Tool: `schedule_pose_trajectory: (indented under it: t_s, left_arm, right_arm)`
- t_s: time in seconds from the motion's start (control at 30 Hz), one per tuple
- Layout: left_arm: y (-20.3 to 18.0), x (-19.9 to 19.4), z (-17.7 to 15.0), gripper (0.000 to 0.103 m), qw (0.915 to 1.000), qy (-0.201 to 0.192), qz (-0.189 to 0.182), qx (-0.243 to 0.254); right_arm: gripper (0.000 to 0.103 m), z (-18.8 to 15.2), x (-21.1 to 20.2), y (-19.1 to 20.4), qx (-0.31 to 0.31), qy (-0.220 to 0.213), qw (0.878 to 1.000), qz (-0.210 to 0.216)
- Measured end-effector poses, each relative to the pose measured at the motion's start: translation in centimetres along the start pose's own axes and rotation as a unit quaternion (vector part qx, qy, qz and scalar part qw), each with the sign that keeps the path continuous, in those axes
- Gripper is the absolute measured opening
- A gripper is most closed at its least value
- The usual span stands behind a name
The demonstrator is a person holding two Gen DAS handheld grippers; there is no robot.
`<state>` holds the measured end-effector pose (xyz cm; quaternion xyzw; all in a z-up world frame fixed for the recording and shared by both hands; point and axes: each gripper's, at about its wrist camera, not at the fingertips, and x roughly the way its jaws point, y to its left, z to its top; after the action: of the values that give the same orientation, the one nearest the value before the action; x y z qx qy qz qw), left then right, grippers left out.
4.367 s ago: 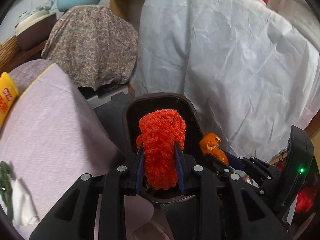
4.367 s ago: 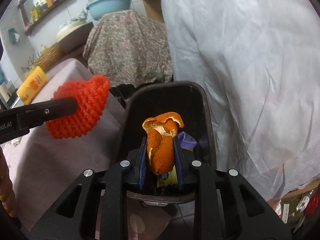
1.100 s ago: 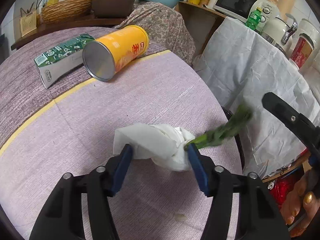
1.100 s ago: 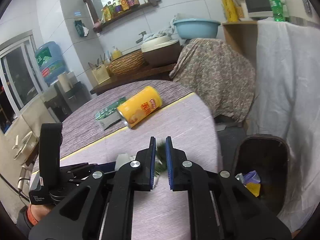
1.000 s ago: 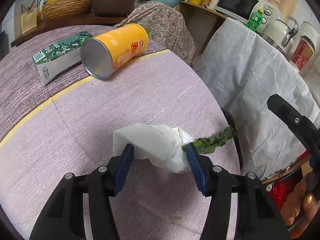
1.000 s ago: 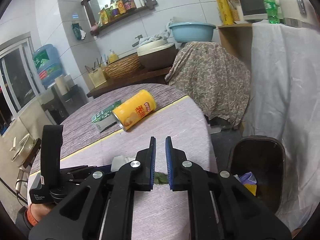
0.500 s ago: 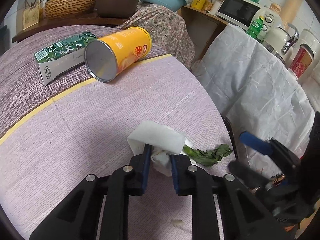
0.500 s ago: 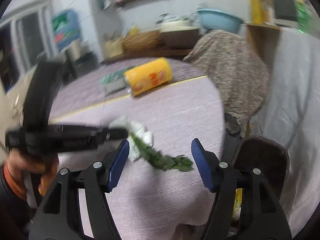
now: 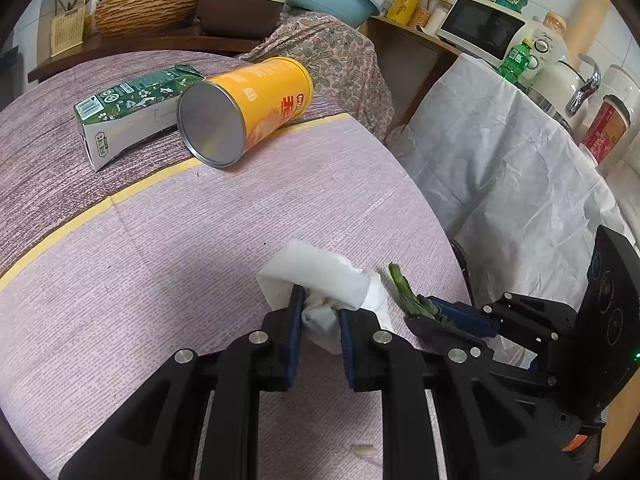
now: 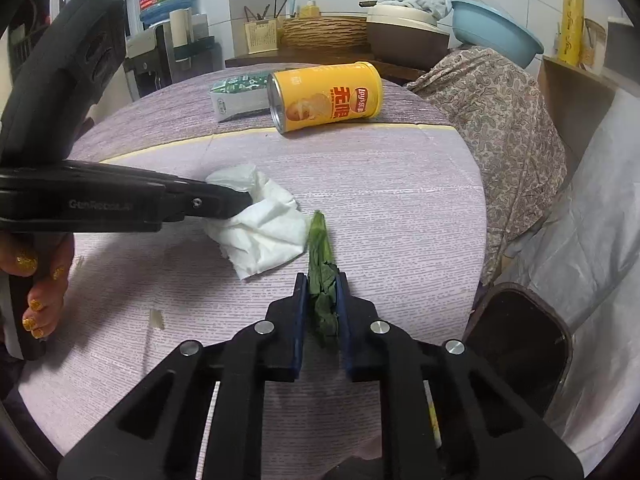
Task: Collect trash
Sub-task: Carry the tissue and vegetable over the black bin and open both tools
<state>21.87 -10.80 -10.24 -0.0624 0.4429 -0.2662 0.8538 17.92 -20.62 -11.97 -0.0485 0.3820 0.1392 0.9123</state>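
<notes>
Nearest the right edge of the table (image 10: pixel 400 208), the right gripper (image 10: pixel 322 292) has its jaws closing on the leaf (image 10: pixel 320 264), with the wilted blade between the pads and the pale stem sticking out past the tips. The leaf's long axis runs along the fingers, stem end pointing away toward the table's middle and leafy end back toward the gripper body. It appears to be taken at the bulkier blade because the thin stem would give the pads little to bite.

Just beside it on the left, the left gripper (image 9: pixel 319 314) is clamped together on the tissue (image 9: pixel 320 280). Only a bunched fold sits between the pads; the rest balloons loose above and to the sides, one corner nearly touching the stem. A pinch on a gathered fold is judged enough for so light a thing.

The bin (image 10: pixel 516 344) stands open below the table's right edge, near both loads, which probably explains working from this side.

At the far edge lie the can (image 10: pixel 326 96) on its side, metal base toward the cameras, and the carton (image 10: pixel 236 94) touching it on the left. Both are untouched.
</notes>
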Motion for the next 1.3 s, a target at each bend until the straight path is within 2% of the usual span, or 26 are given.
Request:
schedule_pose_trajectory:
  t_s: [0.17,0.37,0.53,0.63,0.77,0.93,1.1,1.17,1.27,1.3]
  left_arm:
    - [-0.9,-0.5,-0.1,0.017,0.9997,-0.01,0.012,0.019]
    - [-2.8,-1.6,0.2,0.017,0.9988,-0.023,0.006,0.044]
    - [-5.7,-1.9,0.4,0.017,0.9969,-0.028,-0.016,0.071]
    - [-8.0,-1.5,0.5,0.017,0.9951,-0.025,-0.032,0.09]
    - [-11.7,-0.2,0.8,0.017,0.9906,-0.014,-0.055,0.124]
    - [-15.9,2.8,1.0,0.017,0.9853,0.012,-0.077,0.152]
    - [-19.2,5.8,0.6,0.017,0.9802,0.031,-0.068,0.183]
    - [-20.0,7.0,0.4,0.017,0.9791,0.038,-0.061,0.191]
    - [-21.1,9.1,0.1,0.017,0.9768,0.055,-0.049,0.201]
    - [-21.2,9.7,-0.1,0.017,0.9762,0.06,-0.045,0.204]
  right_arm:
    - [0.013,-0.8,-1.2,-0.2,0.039,-0.022,0.999,0.006]
    - [0.013,-2.0,-4.0,-1.6,0.106,-0.069,0.992,0.001]
    - [0.013,-3.6,-7.1,-4.4,0.17,-0.106,0.979,-0.036]
    - [0.013,-5.1,-7.9,-6.8,0.201,-0.103,0.972,-0.07]
    - [0.013,-7.7,-7.9,-10.9,0.269,-0.087,0.954,-0.104]
    - [0.013,-11.4,-6.2,-15.1,0.328,-0.059,0.935,-0.118]
    - [0.016,-14.6,-2.9,-18.2,0.372,-0.026,0.921,-0.115]
    - [0.025,-15.6,-1.9,-18.9,0.381,-0.013,0.917,-0.118]
    - [0.032,-16.9,-1.5,-19.1,0.384,-0.009,0.914,-0.131]
    - [0.039,-17.3,-1.6,-19.1,0.383,-0.007,0.913,-0.139]
